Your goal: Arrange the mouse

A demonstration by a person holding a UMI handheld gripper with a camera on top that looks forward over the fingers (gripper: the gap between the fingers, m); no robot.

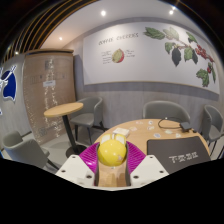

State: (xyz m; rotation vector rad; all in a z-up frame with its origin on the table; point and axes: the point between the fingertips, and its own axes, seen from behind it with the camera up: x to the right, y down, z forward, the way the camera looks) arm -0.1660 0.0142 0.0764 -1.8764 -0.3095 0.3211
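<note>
One big wall panel filled the back of the room, white, printed with leaves, berries and a round fruit. Left of it stood a pale glass partition with faint markings. Below came the furniture: a small round wooden table on a thin post, grey chairs around it, another chair close on the near left. Nearer in, a light wooden tabletop stretched ahead of the gripper, a few small white items scattered far along it, too small to identify. On its right side lay a dark mat with white lettering. And there was the gripper, raised above the table's near edge, its pink pads pressed in from both sides on a yellow mouse. The jaws were closed narrow on that mouse, holding it off the tabletop, left of the mat. A pale block sat just under the mouse between the fingers; what it was could not be told.
</note>
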